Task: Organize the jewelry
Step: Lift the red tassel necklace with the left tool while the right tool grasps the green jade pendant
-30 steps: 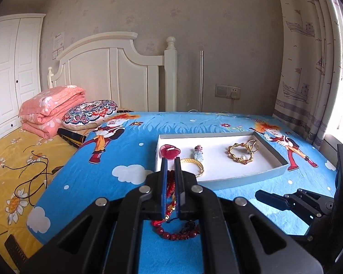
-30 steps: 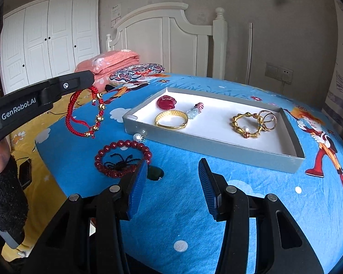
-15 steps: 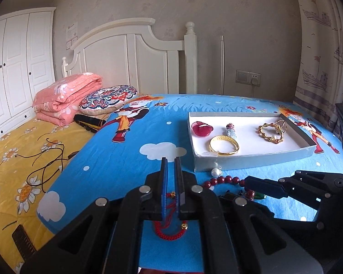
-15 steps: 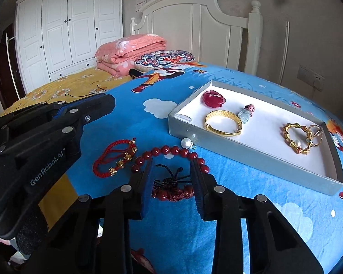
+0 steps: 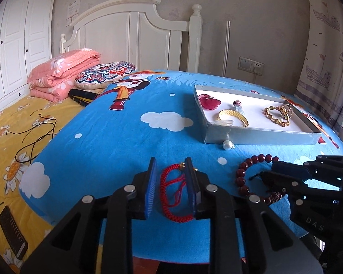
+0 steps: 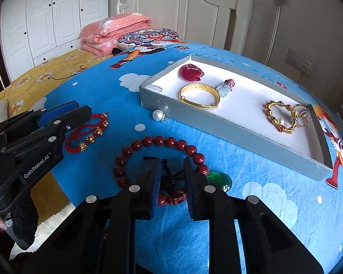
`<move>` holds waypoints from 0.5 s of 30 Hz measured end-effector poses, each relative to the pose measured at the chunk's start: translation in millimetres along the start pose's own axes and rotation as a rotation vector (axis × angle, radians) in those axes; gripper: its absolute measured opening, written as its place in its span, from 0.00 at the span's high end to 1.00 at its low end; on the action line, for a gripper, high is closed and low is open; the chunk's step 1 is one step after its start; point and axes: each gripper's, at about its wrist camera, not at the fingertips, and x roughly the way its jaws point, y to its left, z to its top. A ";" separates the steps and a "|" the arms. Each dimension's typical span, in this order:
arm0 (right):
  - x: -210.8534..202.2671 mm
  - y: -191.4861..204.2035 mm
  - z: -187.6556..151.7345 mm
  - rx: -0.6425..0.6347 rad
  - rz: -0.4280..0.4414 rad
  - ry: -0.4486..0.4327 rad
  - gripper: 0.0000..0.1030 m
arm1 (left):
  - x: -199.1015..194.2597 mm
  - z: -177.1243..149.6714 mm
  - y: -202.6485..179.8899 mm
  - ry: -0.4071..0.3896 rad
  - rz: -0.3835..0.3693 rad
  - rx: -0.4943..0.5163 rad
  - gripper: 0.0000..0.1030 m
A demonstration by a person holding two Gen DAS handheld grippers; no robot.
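A red cord bracelet with gold beads lies on the blue sheet between the fingers of my left gripper. Its jaws are opening and the pads stand clear of the cord. My right gripper is closing over the black knot and tassel of a dark red bead bracelet, with a gap still showing at the pads. In the right wrist view the left gripper sits over the red cord bracelet. The grey tray holds a gold bangle, a red flower piece and a gold chain bracelet.
A loose pearl lies against the tray's front wall and a green disc lies beside the beads. A pink folded blanket and a patterned pillow sit by the headboard. The bed's near edge runs just below both grippers.
My left gripper came down with the red cord bracelet, laid it on the sheet and opened. My right gripper moved over the bead bracelet and its jaws narrowed around the tassel.
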 end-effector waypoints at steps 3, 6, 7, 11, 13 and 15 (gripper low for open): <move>-1.2 5.2 -2.3 -0.030 -0.016 0.003 0.78 | 1.5 -3.4 -3.8 0.007 -0.005 -0.002 0.61; -1.7 11.8 -3.8 -0.074 -0.049 -0.010 0.78 | 2.3 -7.5 -4.7 0.014 -0.001 0.002 0.60; -1.4 13.3 -4.1 -0.085 -0.054 -0.016 0.78 | 2.7 -8.3 -3.7 0.017 0.000 -0.002 0.59; -0.8 18.8 -6.4 -0.119 -0.043 -0.056 0.93 | 3.3 -10.3 3.2 0.024 0.007 -0.020 0.58; -1.9 14.3 -5.3 -0.086 -0.025 -0.077 0.94 | 1.9 -9.9 4.4 0.023 0.009 -0.022 0.57; -9.8 7.7 -1.6 -0.046 -0.023 -0.119 0.94 | -0.6 -10.2 4.8 0.019 0.012 -0.018 0.55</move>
